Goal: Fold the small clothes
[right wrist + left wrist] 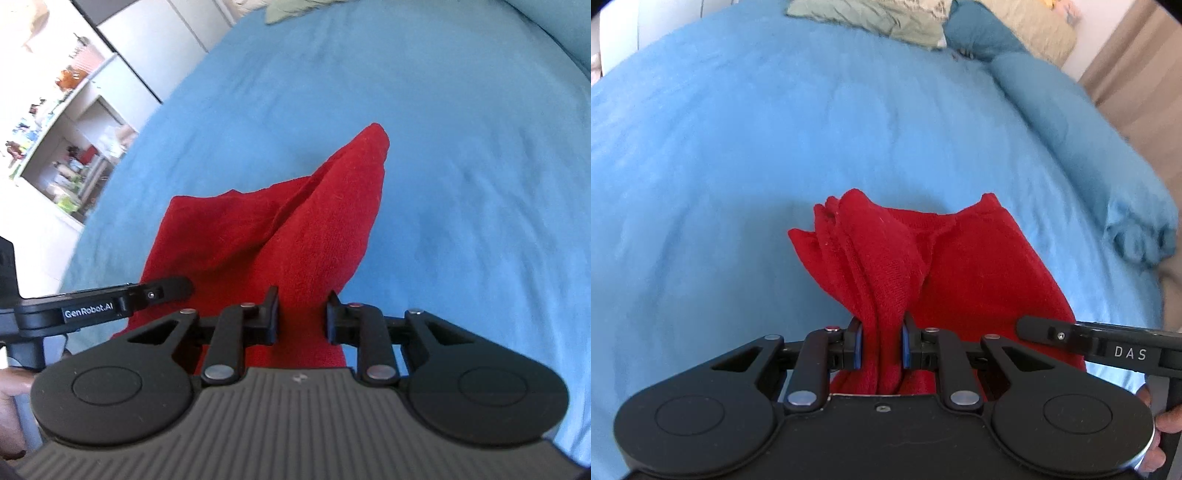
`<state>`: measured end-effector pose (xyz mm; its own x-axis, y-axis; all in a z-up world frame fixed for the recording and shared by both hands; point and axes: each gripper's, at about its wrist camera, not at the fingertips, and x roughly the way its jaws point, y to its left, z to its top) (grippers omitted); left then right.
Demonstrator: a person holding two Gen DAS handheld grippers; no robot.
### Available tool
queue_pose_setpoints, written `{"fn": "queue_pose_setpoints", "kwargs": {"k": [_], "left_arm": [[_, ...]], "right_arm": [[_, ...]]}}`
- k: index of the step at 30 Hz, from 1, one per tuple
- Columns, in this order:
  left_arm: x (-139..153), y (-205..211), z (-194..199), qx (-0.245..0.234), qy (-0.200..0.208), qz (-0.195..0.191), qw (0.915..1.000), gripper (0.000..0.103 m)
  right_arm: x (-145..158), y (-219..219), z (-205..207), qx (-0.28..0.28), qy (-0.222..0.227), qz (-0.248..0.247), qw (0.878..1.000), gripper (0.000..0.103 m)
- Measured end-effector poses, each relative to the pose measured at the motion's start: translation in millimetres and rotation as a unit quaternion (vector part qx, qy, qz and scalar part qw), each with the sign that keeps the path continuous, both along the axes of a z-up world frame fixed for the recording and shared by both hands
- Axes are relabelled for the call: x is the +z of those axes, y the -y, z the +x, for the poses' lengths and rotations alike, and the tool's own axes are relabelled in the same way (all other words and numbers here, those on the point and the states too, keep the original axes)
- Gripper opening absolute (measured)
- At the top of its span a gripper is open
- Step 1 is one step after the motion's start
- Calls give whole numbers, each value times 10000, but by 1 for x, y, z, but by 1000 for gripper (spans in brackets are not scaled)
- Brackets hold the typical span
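Observation:
A small red knit garment (979, 273) hangs bunched over the blue bedspread (738, 166), held up at two places. My left gripper (881, 345) is shut on a gathered fold of it. My right gripper (302, 317) is shut on another part of the red garment (295, 229), which rises to a pointed corner. Each gripper shows at the edge of the other's view: the right one in the left wrist view (1089, 343), the left one in the right wrist view (110, 302).
A rolled blue blanket (1089, 147) lies along the right side of the bed. Pillows (879, 18) sit at the head. White shelves with small items (66, 147) stand beyond the bed's left edge. The bedspread (461, 166) spreads wide around the garment.

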<state>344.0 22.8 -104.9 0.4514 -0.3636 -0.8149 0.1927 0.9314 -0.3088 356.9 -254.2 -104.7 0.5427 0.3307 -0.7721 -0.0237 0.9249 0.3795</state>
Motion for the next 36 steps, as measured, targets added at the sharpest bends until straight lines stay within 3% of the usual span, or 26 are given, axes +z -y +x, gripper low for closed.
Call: {"fn": "queue_pose_setpoints", "kwargs": {"k": [5,8,9,10,12,15,21,28,31,34,36], "left_arm": [[-13,17,-17,-40,180,466,9987,22],[-13,14,-23,60,244,769,9967,35],[-10,13,-23,129,300,890,9955,46],[-6,11,-25,175,381,943,9947,62],[3,4,-33,278,561,973,9933,85],[2,-1,-40,294,720,1152,9903,87],[-42,1,-45,363,887,1496,9841,86],[-59,-3,-56,601,1386,1279,9802,87],[-39,-2,-67,670,1625,1254,9764,86],[2,-3,-90,701,1965,1182,9708,87],[36,-3,-110,710,2173,1172,9664,95]], "right_arm": [[-35,14,-15,-45,1,35,10000,40],[-34,20,-18,-76,-3,13,10000,51],[-28,24,-20,-86,51,-36,9999,62],[-21,24,-23,-114,160,-72,9998,81],[-11,28,-33,-195,423,-202,9987,102],[-9,30,-38,-156,545,-546,9969,102],[-49,34,-34,-300,631,-883,9936,101],[-69,36,-48,-313,1112,-961,9886,101],[-49,33,-64,-387,1413,-995,9842,101],[-9,26,-91,-415,1744,-1064,9780,102],[20,20,-111,-429,1843,-1178,9748,103]]}}
